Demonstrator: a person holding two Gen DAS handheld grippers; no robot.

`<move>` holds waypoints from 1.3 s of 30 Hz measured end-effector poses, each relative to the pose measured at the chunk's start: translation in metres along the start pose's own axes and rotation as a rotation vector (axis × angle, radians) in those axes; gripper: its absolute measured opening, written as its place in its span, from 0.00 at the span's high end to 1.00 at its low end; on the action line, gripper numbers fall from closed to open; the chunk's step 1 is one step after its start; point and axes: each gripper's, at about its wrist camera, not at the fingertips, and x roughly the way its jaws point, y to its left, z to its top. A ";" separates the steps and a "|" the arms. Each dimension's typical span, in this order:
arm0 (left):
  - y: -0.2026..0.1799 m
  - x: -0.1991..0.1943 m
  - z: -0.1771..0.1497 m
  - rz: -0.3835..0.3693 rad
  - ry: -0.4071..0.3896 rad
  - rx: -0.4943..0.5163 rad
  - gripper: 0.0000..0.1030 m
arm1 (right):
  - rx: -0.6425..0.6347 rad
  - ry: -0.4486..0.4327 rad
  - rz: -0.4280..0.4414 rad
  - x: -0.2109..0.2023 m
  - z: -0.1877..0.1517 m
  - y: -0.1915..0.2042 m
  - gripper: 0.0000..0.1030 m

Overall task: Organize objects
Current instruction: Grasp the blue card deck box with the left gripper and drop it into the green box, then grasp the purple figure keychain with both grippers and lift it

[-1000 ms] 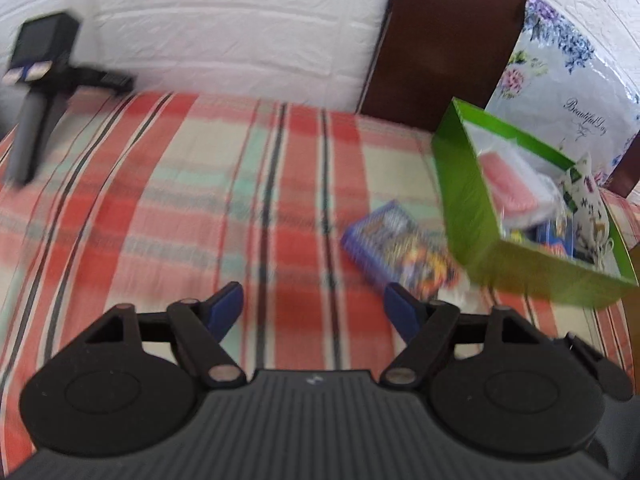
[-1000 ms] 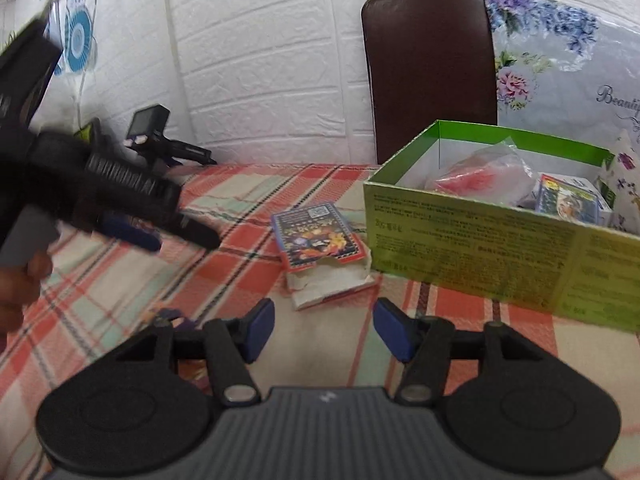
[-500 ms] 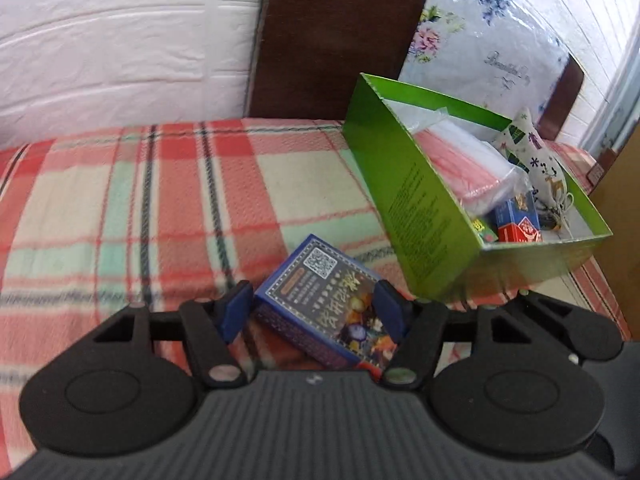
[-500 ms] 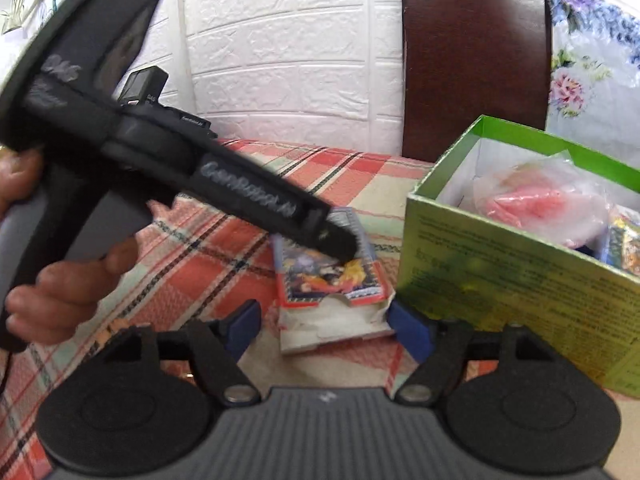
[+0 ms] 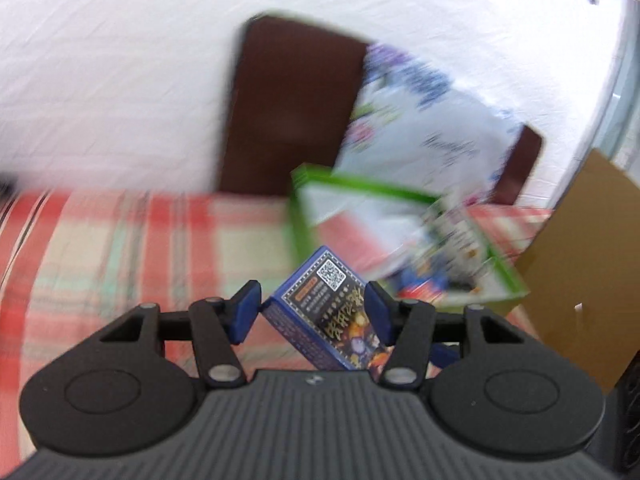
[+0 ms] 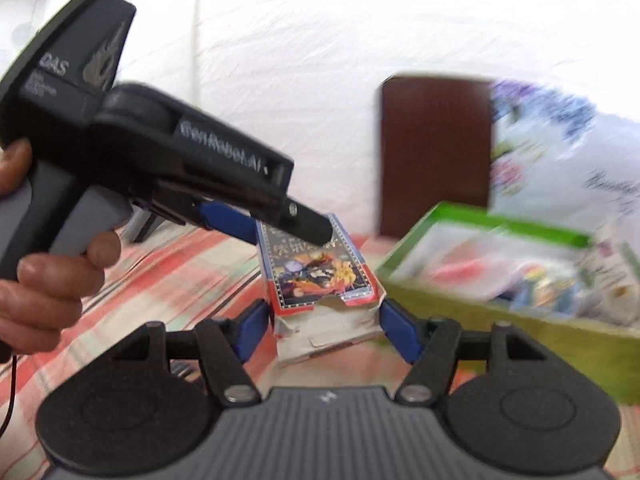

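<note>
My left gripper point(image 5: 312, 312) is shut on a blue card box point(image 5: 332, 312) with a QR code and holds it tilted above the plaid cloth. In the right wrist view the same card box point(image 6: 316, 268) hangs lifted, with its torn white end down, between the fingers of my right gripper point(image 6: 324, 328), which stand apart beside it. The left gripper point(image 6: 280, 216) comes in from the left there, held by a hand. An open green box point(image 5: 400, 240) with packets in it stands to the right; it also shows in the right wrist view point(image 6: 500, 280).
A red plaid cloth point(image 5: 120, 248) covers the table. A dark brown chair back point(image 5: 288, 112) and a floral bag point(image 5: 420, 120) stand behind the green box by a white wall. A brown cardboard sheet point(image 5: 580, 280) is at far right.
My left gripper has closed on the card box and lifted it off the cloth, tilting it up. My right gripper has moved in under the box. Both views are blurred by motion.
</note>
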 end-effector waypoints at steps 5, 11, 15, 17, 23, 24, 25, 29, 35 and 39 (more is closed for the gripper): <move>-0.062 0.045 0.029 -0.076 -0.026 0.122 0.44 | 0.038 -0.056 -0.142 -0.009 0.014 -0.053 0.38; -0.093 0.109 0.037 0.004 0.042 0.134 0.37 | 0.051 0.017 -0.380 0.020 0.002 -0.116 0.32; -0.070 0.093 0.022 0.033 0.054 0.092 0.37 | 0.167 -0.030 -0.365 -0.002 -0.007 -0.131 0.32; -0.054 0.077 0.016 0.064 0.063 0.060 0.37 | 0.186 -0.053 -0.353 -0.012 -0.010 -0.127 0.32; 0.014 0.004 -0.017 0.222 0.091 -0.075 0.37 | 0.212 -0.050 -0.187 -0.032 -0.018 -0.088 0.31; 0.026 -0.007 -0.025 0.252 0.106 -0.106 0.37 | 0.194 -0.024 -0.139 -0.033 -0.023 -0.074 0.31; 0.037 -0.018 -0.033 0.275 0.115 -0.139 0.37 | 0.170 0.007 -0.083 -0.031 -0.027 -0.060 0.31; 0.068 -0.054 -0.060 0.309 0.144 -0.270 0.37 | 0.063 0.108 0.121 -0.026 -0.042 -0.001 0.31; 0.078 -0.070 -0.089 0.270 0.194 -0.371 0.37 | -0.117 0.206 0.184 0.006 -0.042 0.059 0.31; 0.083 -0.067 -0.105 0.232 0.238 -0.428 0.37 | -0.159 0.264 0.175 0.036 -0.043 0.073 0.44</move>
